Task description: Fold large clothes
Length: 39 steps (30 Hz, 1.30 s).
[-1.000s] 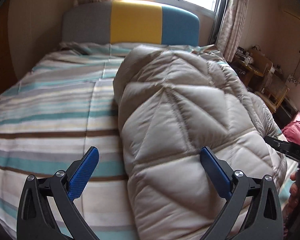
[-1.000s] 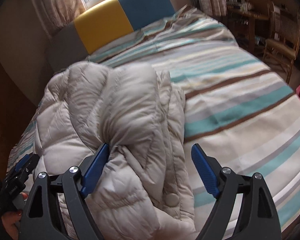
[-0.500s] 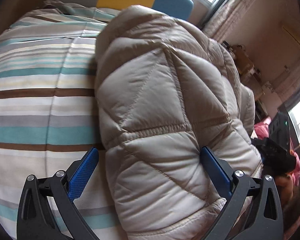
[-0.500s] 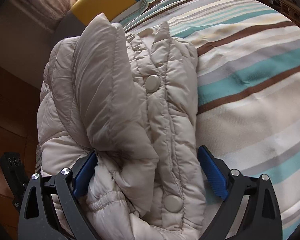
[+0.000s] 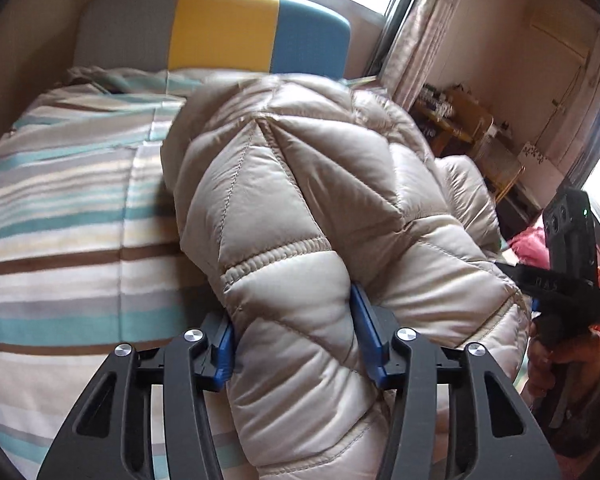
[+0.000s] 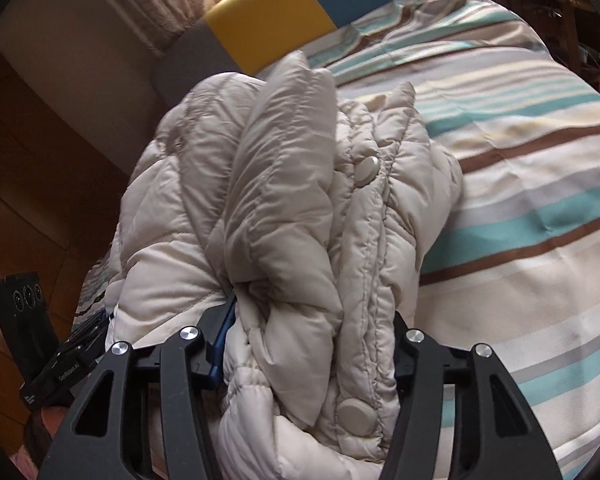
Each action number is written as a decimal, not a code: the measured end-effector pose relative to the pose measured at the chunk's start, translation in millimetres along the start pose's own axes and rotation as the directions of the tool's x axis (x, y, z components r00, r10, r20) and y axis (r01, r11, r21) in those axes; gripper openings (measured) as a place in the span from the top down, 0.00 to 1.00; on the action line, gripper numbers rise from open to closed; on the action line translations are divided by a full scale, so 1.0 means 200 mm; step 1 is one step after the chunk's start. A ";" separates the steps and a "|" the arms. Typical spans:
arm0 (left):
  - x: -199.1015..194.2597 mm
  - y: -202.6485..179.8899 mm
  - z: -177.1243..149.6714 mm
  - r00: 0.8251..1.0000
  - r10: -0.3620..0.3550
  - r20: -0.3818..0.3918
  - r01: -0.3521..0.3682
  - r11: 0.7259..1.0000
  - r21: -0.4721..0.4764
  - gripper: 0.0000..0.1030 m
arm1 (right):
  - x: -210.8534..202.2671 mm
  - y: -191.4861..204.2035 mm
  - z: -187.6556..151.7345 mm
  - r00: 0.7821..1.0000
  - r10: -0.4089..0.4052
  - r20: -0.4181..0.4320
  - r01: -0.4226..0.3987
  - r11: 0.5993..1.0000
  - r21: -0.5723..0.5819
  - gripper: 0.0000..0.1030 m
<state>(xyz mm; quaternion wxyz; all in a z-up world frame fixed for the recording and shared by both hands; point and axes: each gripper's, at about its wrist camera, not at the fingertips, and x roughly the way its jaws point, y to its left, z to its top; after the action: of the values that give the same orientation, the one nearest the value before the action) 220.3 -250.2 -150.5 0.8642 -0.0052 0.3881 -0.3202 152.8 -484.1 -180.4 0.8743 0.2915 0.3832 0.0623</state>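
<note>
- You are working over a bed (image 5: 60, 208) with a striped cover, its grey, yellow and blue headboard (image 5: 220, 24) sitting under a bright window, curtains hanging at the side.
- One puffy beige jacket (image 5: 308, 184) is lying lengthwise on the bed, near edge toward you, bunched into thick rolls.
- Your left gripper (image 5: 296, 332) is closing; its blue pads are pressing into a fat quilted roll at the jacket's near end.
- Your right gripper (image 6: 308, 356) is closing too, squeezing the front edge of the jacket where the snap buttons (image 6: 367, 169) are running; three buttons are showing.
- You are likely taking hold for the next fold, so be gathering all layers, not only the slippery outer shell.
- Be keeping both grips level with each other, so the padding is folding evenly rather than twisting.
- You are counting one jacket, one bed, two grippers.
</note>
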 end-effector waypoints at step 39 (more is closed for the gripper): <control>-0.84 1.10 -0.43 0.860 0.489 0.147 -0.439 0.855 -0.277 0.45 | 1.03 1.50 -0.24 0.997 0.041 -0.058 -0.063 0.893 -0.445 0.44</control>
<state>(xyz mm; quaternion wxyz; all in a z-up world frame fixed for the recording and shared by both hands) 200.4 39.6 -156.5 0.9454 -0.0468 0.3184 -0.0510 297.2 -148.2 -169.1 0.9066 0.0915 0.3711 0.1787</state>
